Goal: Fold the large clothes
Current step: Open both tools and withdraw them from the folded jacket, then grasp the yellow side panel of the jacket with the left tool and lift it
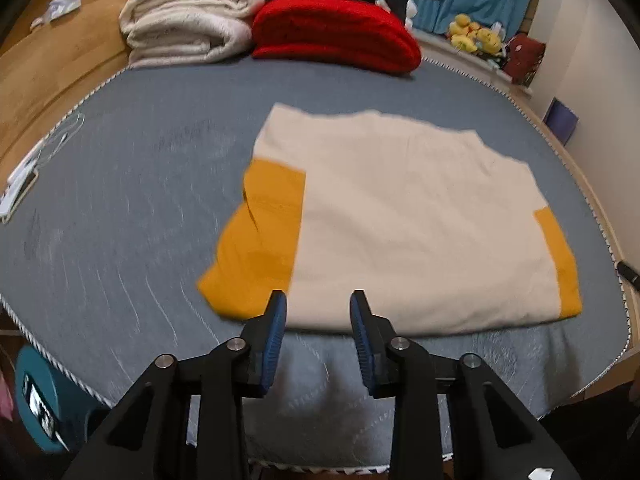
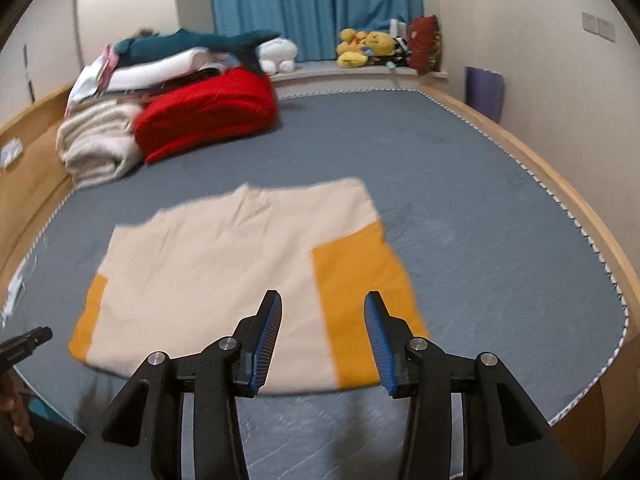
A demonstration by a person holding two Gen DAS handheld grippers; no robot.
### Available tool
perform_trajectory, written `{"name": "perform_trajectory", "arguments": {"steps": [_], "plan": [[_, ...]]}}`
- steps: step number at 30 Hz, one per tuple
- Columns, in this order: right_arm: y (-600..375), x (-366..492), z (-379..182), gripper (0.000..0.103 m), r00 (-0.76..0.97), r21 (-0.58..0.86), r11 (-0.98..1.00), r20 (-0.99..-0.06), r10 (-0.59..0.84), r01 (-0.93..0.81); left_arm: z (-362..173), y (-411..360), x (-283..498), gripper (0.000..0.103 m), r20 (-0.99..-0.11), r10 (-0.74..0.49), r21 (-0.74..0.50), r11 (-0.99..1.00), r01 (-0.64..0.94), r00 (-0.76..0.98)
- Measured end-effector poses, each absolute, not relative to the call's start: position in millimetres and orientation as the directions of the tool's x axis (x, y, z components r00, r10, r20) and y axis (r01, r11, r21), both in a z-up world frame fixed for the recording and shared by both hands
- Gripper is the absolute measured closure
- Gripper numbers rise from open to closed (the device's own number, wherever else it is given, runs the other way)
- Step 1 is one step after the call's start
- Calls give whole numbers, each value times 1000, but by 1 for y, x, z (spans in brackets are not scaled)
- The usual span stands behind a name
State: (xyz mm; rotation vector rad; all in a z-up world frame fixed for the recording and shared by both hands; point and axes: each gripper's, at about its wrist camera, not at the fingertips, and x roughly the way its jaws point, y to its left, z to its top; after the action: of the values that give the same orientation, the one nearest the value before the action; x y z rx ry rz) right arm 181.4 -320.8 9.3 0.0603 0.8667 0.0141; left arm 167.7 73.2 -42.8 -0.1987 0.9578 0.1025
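A cream garment with mustard-yellow sleeves [image 1: 408, 224] [image 2: 224, 276] lies folded flat on the grey bed [image 1: 140, 184] [image 2: 460, 200]. One yellow sleeve [image 1: 260, 240] shows at its left side in the left wrist view, another yellow sleeve [image 2: 356, 300] at its right side in the right wrist view. My left gripper [image 1: 318, 300] hovers above the garment's near edge, jaws apart with nothing between them. My right gripper [image 2: 323, 300] also hangs above the near edge, open and empty. The left gripper's tip [image 2: 28, 344] shows at the left border of the right wrist view.
Folded cream blankets [image 1: 188, 24] [image 2: 96, 144] and a red blanket [image 1: 336, 32] [image 2: 208, 112] are stacked at the bed's far end. Yellow plush toys [image 1: 476, 36] [image 2: 360, 50] sit on a sill by the blue curtain [image 2: 316, 4]. A wooden bed frame [image 1: 52, 60] borders the mattress.
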Motion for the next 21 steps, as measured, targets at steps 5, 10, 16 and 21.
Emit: {"name": "perform_trajectory", "arguments": {"steps": [5, 10, 16, 21], "plan": [[-295, 192, -28, 59, 581, 21, 999, -812, 46, -51, -58, 71, 174, 78, -838, 26, -86, 980, -178, 546], [-289, 188, -34, 59, 573, 9, 996, -818, 56, -84, -72, 72, 181, 78, -855, -7, -117, 977, -180, 519], [-285, 191, -36, 59, 554, 16, 995, -830, 66, -95, -104, 96, 193, 73, -858, -203, -362, 891, -275, 473], [-279, 190, -35, 59, 552, 3, 991, -830, 77, -133, -141, 128, 195, 60, -829, -350, -533, 729, -429, 436]]}}
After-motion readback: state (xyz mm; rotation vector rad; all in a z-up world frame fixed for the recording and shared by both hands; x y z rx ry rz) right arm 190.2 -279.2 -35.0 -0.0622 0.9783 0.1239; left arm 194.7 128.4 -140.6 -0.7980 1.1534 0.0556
